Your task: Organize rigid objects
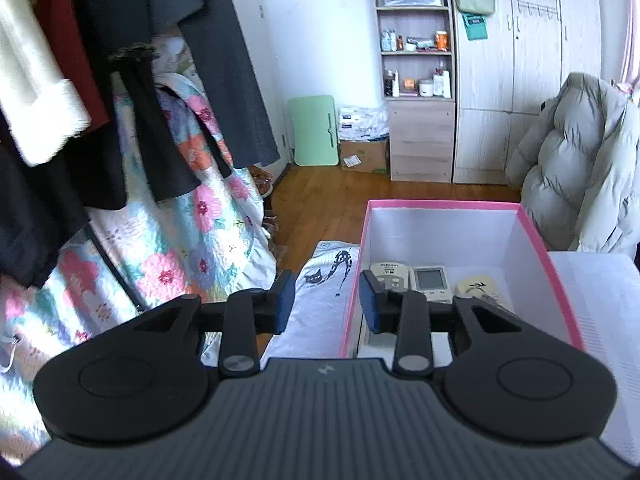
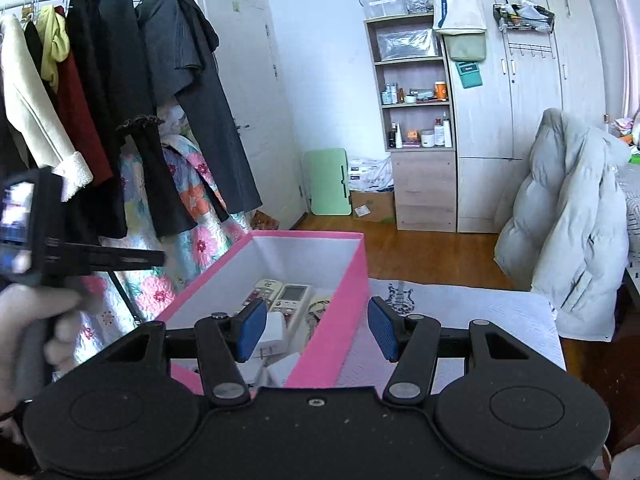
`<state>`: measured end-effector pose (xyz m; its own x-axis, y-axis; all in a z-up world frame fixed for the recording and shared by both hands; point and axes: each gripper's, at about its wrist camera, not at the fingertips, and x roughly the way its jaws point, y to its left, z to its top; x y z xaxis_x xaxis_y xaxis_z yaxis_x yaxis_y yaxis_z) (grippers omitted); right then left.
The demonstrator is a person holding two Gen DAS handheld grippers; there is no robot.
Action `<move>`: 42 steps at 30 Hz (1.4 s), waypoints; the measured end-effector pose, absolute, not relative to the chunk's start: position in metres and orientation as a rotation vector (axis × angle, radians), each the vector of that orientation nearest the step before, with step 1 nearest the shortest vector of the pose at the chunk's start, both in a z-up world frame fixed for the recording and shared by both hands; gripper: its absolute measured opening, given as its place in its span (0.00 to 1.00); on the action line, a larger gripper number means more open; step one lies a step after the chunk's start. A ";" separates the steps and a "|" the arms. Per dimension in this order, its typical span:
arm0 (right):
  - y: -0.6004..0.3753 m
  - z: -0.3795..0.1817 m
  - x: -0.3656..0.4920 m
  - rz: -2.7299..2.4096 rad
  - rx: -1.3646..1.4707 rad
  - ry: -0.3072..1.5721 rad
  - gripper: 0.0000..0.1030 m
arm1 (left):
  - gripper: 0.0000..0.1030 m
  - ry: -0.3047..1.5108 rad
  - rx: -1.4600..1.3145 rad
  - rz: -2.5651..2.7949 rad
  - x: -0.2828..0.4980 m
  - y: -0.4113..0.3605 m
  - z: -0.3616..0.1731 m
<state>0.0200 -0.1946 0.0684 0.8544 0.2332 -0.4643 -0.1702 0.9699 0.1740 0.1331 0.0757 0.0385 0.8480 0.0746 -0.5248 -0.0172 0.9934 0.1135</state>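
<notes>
A pink box (image 1: pixel 540 248) with a white inside stands on a white cloth. On its floor lie a white remote (image 1: pixel 390 276), a remote with a screen (image 1: pixel 430 282) and a cream device (image 1: pixel 478 286). My left gripper (image 1: pixel 328 302) is open over the box's left wall, with nothing between its blue pads. In the right wrist view the same box (image 2: pixel 348 276) holds two remotes (image 2: pixel 294 296) and a white plug adapter (image 2: pixel 274 330). My right gripper (image 2: pixel 318 328) is open and straddles the box's right wall without pressing it. At the left edge of that view a hand (image 2: pixel 32 320) carries the left gripper.
Dark clothes hang on a rack (image 2: pixel 100 80) at the left above a floral quilt (image 1: pixel 168 248). A grey padded coat (image 2: pixel 568 232) drapes over a seat at the right. A shelf unit (image 1: pixel 418 80) and a wardrobe (image 1: pixel 520 80) line the far wall beyond the wooden floor (image 1: pixel 340 196).
</notes>
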 end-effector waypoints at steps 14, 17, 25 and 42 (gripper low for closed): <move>-0.199 0.069 -0.020 0.098 0.070 0.437 0.60 | 0.46 0.614 0.110 -0.037 0.051 0.034 0.026; -0.201 0.069 -0.028 0.071 0.071 0.444 0.61 | 0.49 0.619 0.126 -0.047 0.040 0.026 0.021; -0.203 0.067 -0.038 0.030 0.071 0.467 0.66 | 0.59 0.621 0.137 -0.062 0.023 0.013 0.015; -0.206 0.063 -0.050 -0.063 0.046 0.515 0.97 | 0.93 0.609 0.129 -0.049 0.005 0.012 0.014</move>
